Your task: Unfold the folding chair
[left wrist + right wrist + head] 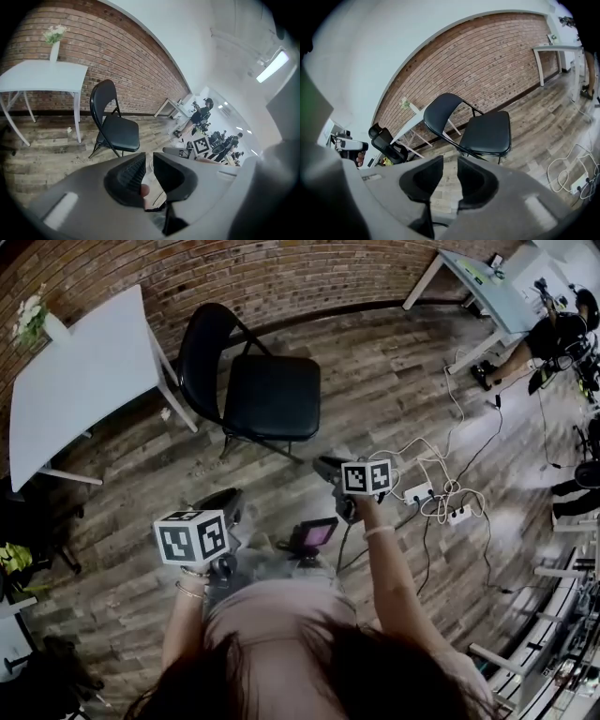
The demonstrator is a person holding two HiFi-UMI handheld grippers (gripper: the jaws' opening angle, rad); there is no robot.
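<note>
A: Where are we finding the folding chair [267, 395]?

B: It is standing on the wood floor [375, 381], just beside the white table [75, 381] and near the brick wall [234, 268]; seat down, legs spread, so we are judging it already unfolded.

A: And the grippers?

B: The left gripper [150, 160] and the right gripper [450, 162] are both hovering close to the body, well apart from the chair; each is showing a narrow gap between its jaws with nothing in it, so both are released and empty.

A: How are we handling this step well, then?

B: We are reading it as a check, not a pull; we are looking for the seat lying flat and all four feet meeting the floor; if the seat seems short of level, we are pressing down on its front edge rather than tugging the backrest; we are also minding the cables [441, 493] at the right.

A: Which way is it pointing?

B: The backrest is turning toward the table; the seat front is facing right in the head view; the long axis is running upright, feet to backrest top.
</note>
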